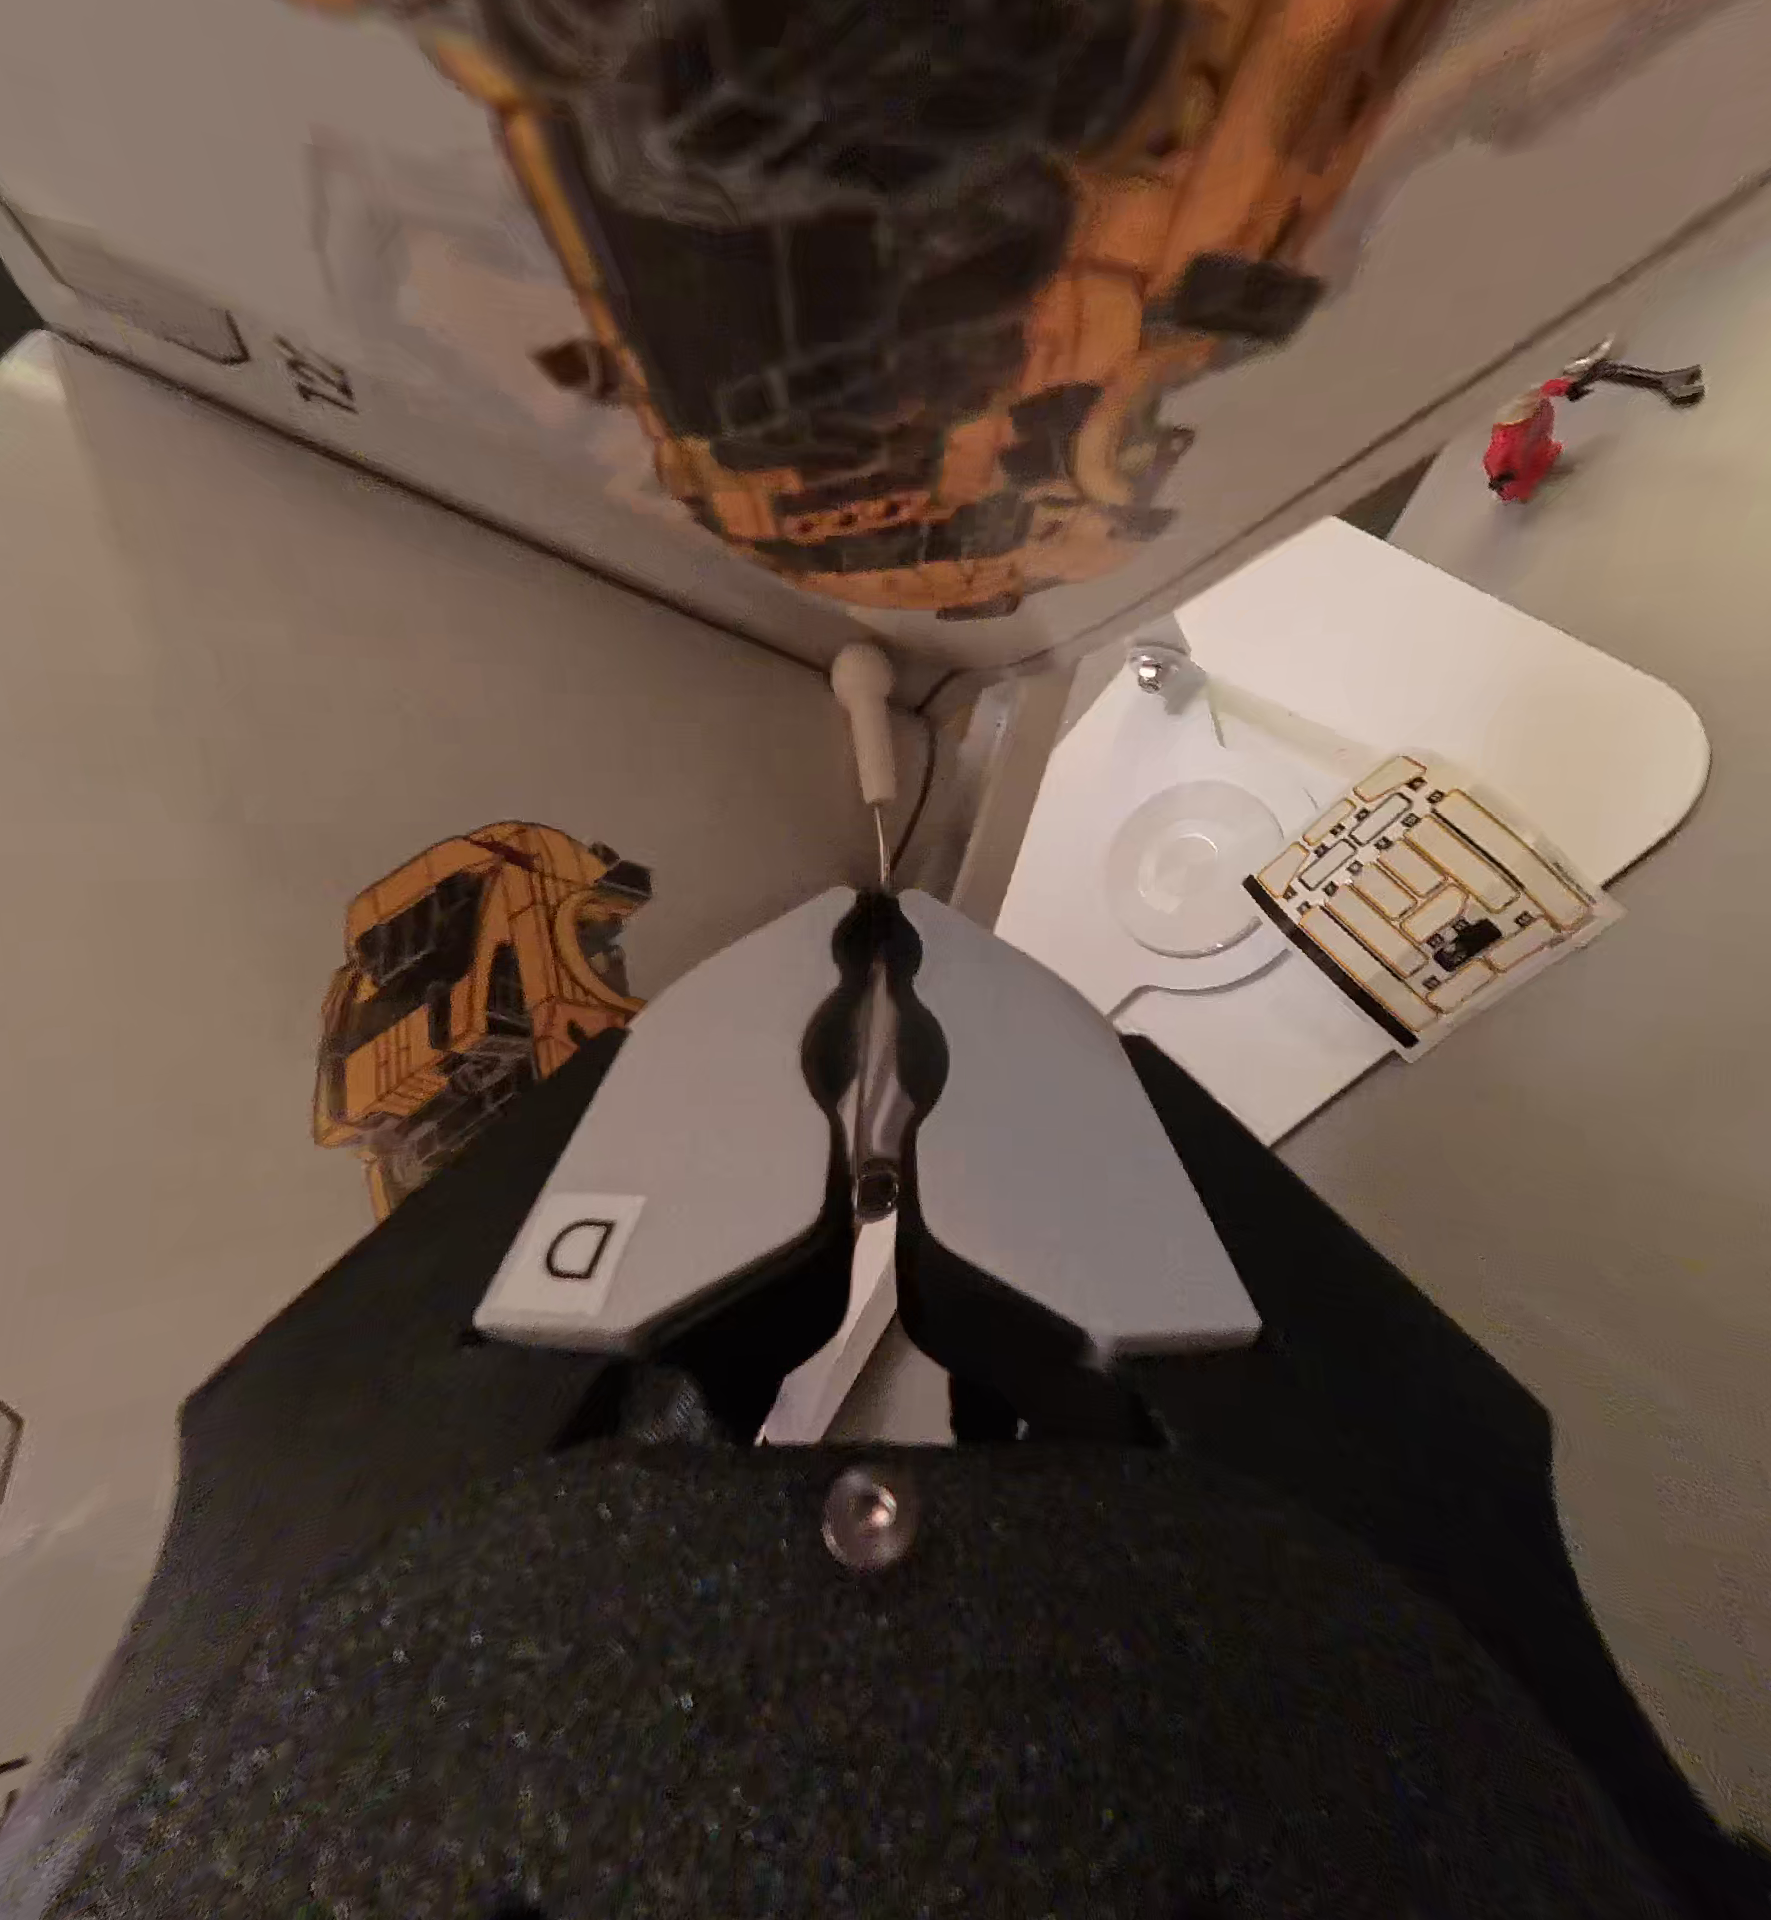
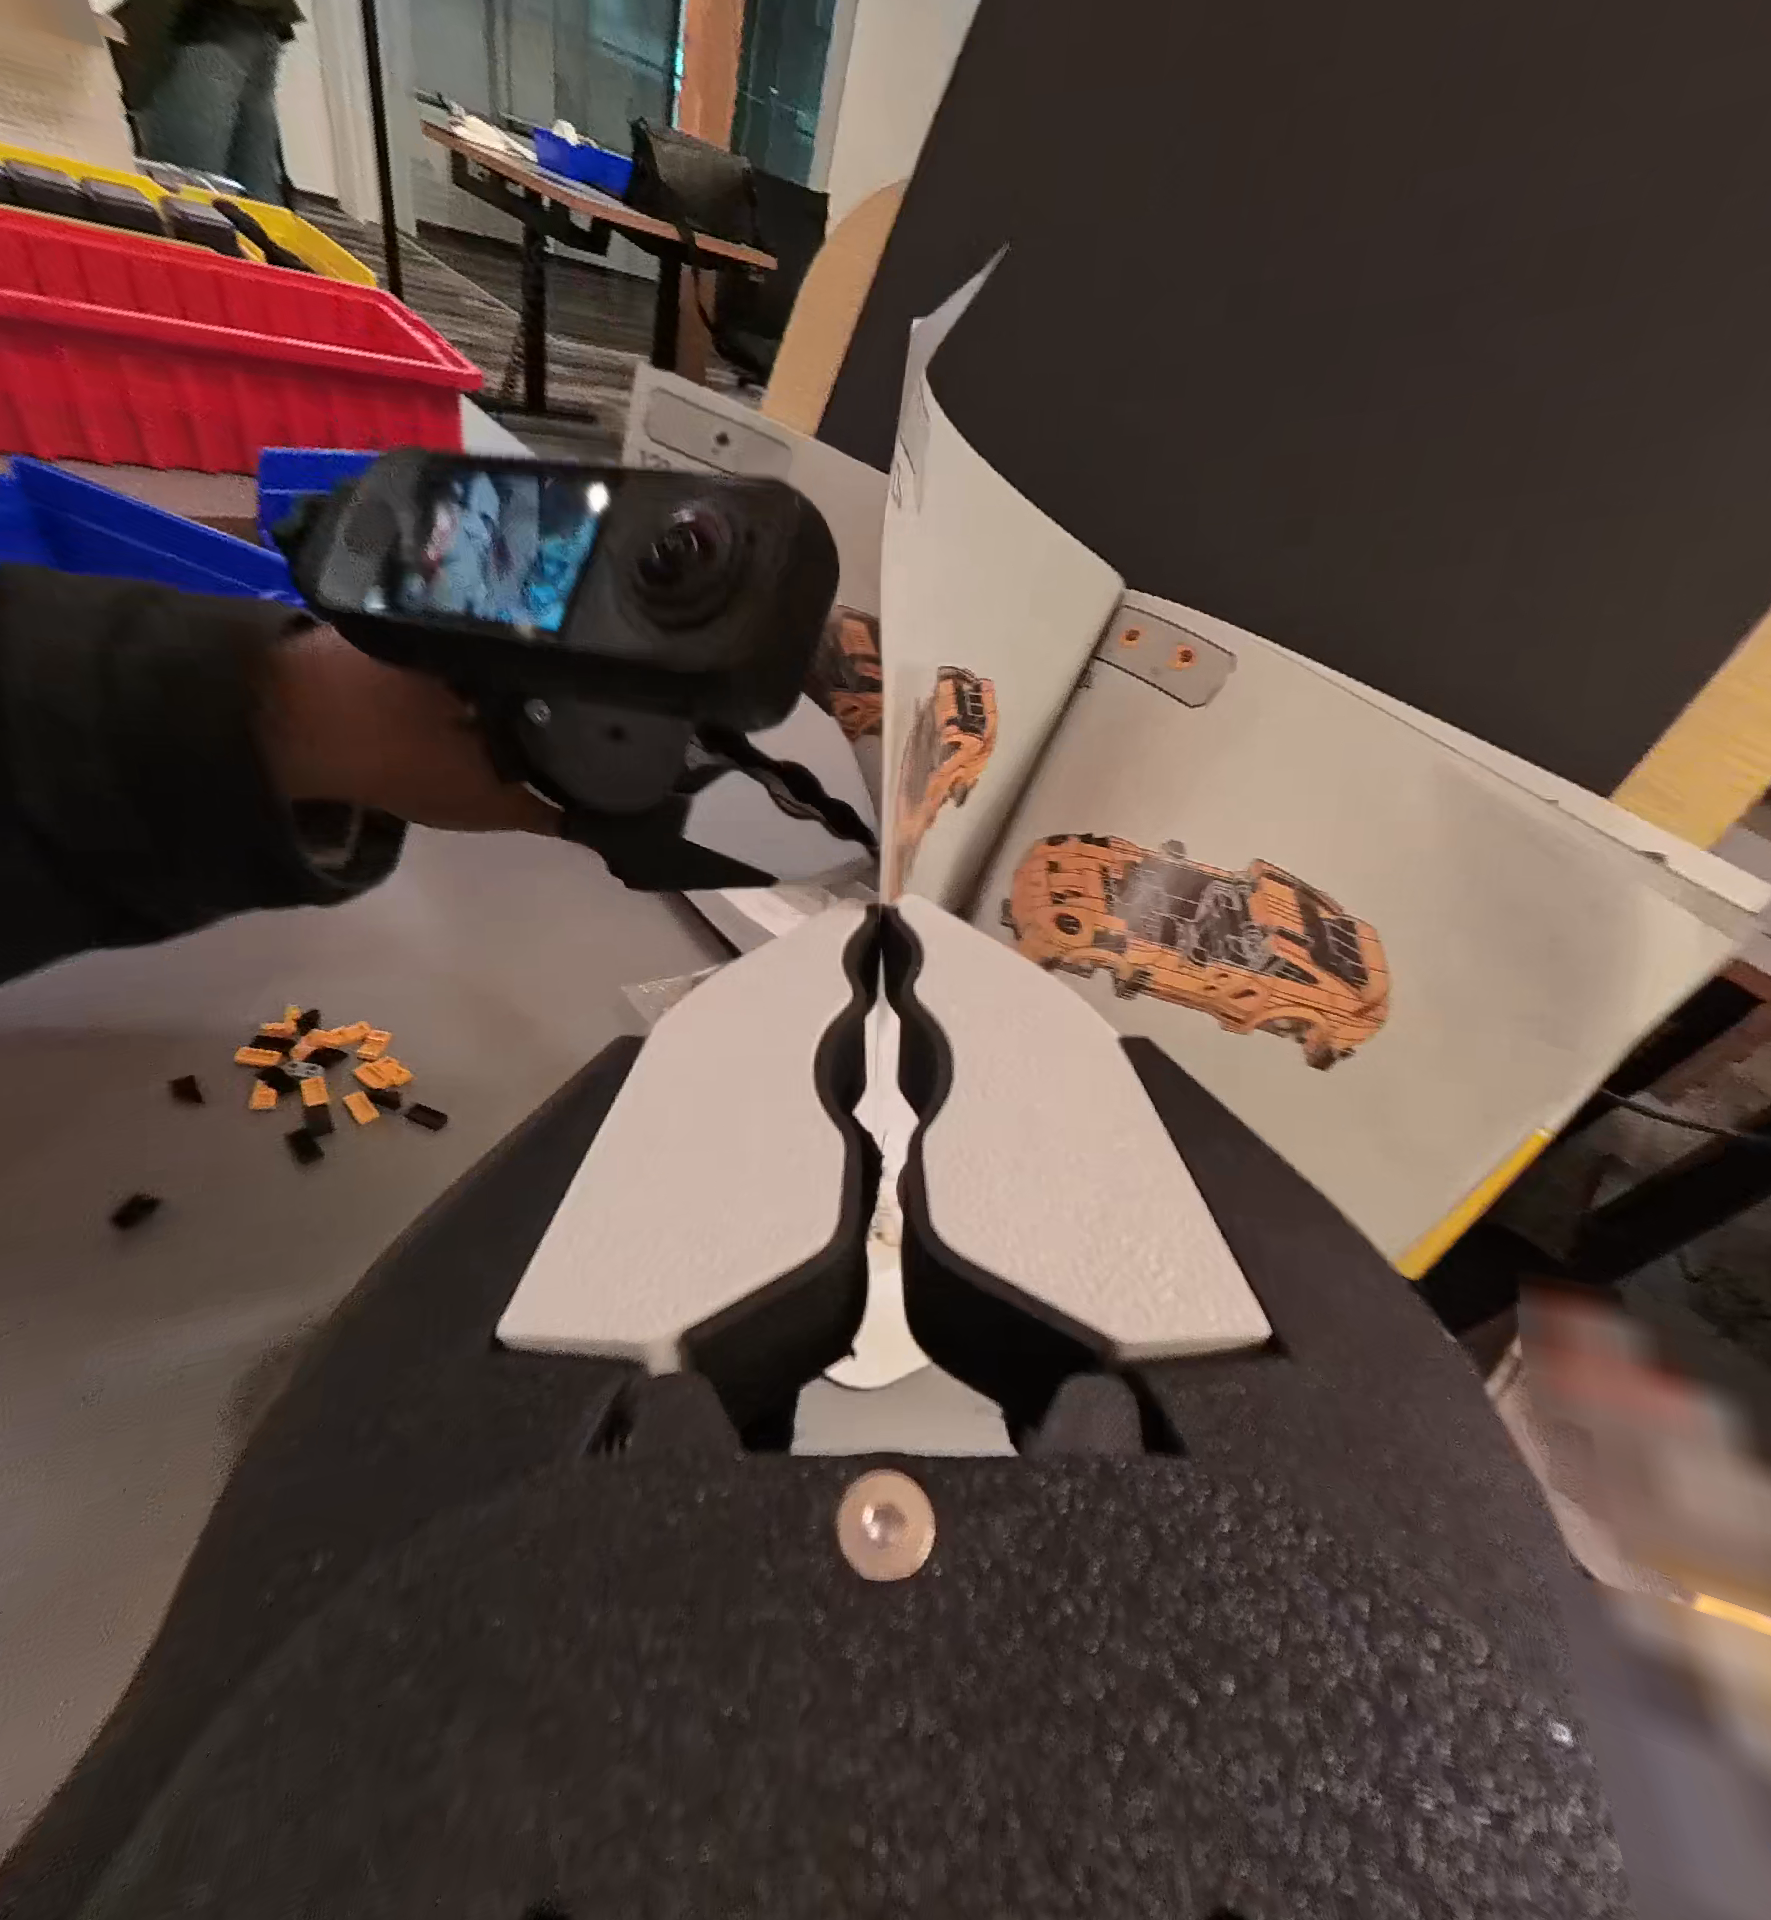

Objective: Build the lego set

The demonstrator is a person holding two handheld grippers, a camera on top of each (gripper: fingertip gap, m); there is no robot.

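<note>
The instruction booklet [image 2: 1359,831] lies open on a white stand, with orange car pictures on its pages. My right gripper [image 2: 886,914] is shut on the lower edge of one page [image 2: 995,623] and holds it lifted and curved upright. My left gripper [image 1: 879,904] is shut on the stand's thin metal page-holder arm [image 1: 863,717], which has a white tip, at the booklet's lower edge. The lifted page [image 1: 860,312] arches blurred above it. The left gripper also shows in the right wrist view [image 2: 715,868], held by a dark-sleeved hand. Several loose orange and black lego pieces [image 2: 325,1070] lie on the grey table.
A sticker sheet [image 1: 1421,894] lies on the white stand base [image 1: 1380,644]. A small red piece [image 1: 1520,442] and a black part [image 1: 1639,379] lie beyond on the table. Red [image 2: 185,364] and blue bins [image 2: 81,520] stand at the far left. A black board [image 2: 1380,312] rises behind the booklet. Tip to tip, the grippers are about 15 cm apart. Between my left fingertips and the small red piece [image 1: 1520,442] there is roughly 25 cm.
</note>
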